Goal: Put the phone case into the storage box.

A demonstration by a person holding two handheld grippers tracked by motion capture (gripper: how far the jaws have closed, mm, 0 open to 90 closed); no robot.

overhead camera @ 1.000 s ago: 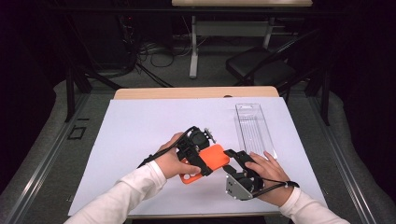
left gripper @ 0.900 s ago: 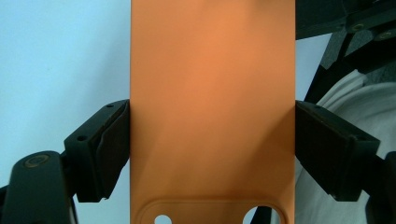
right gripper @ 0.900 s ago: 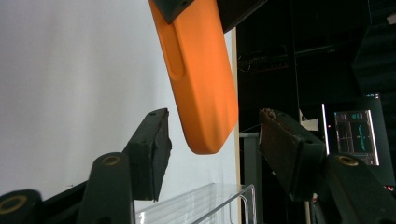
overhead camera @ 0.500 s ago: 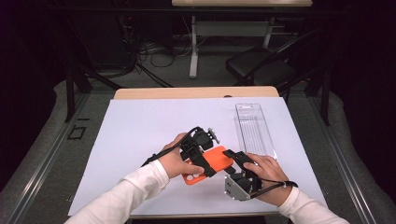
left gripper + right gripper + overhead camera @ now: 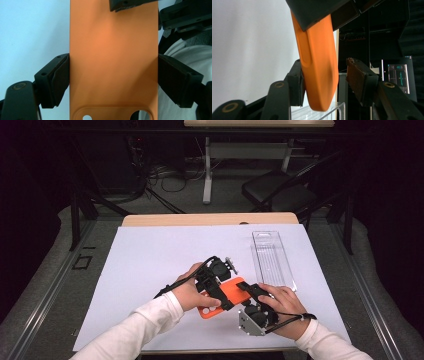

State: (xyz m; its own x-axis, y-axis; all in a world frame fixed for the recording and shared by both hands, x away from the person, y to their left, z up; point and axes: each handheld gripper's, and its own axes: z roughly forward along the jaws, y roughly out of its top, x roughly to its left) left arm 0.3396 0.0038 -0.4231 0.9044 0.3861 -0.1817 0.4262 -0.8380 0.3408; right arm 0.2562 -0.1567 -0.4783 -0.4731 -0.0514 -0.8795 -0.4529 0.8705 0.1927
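Observation:
An orange phone case (image 5: 231, 293) is held just above the white sheet near the front of the table. My left gripper (image 5: 220, 292) is shut on it, its jaws pressing the two long edges of the case (image 5: 113, 50). My right gripper (image 5: 248, 291) straddles one rounded end of the case (image 5: 319, 70), and its jaws have just been closing. One of its pads (image 5: 295, 85) touches the case, while the other pad (image 5: 355, 80) stands off with a gap. The left gripper's jaw (image 5: 317, 10) shows dark at the top of the right gripper view.
A clear plastic tray (image 5: 272, 260) lies on the white sheet (image 5: 150, 260) to the right, just beyond the right hand. The wooden table edge (image 5: 210, 219) runs along the back. A black chair (image 5: 280, 195) and desk legs stand on the floor beyond.
The right gripper's jaws have narrowed around the end of the orange case. Both hands and the case stay where they were.

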